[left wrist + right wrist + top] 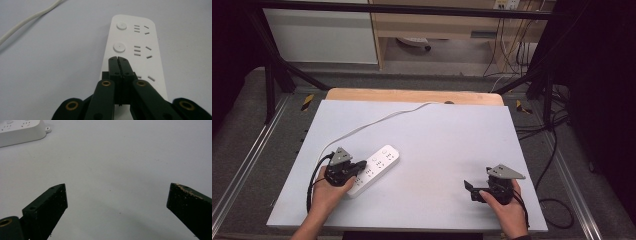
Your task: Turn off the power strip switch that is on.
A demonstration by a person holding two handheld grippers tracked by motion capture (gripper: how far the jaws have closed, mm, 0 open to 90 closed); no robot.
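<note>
The left gripper [357, 166] is held in the left hand [328, 192] over the near end of the power strip [376, 167], its jaws pressed together with tips above the strip's top face, as seen in the left gripper view [117, 59]. The right gripper [472, 190] is gripped by the right hand [507, 207] well to the right of the power strip, low over the bare surface, jaws spread wide apart. Both forearms are brought in from the near edge.
</note>
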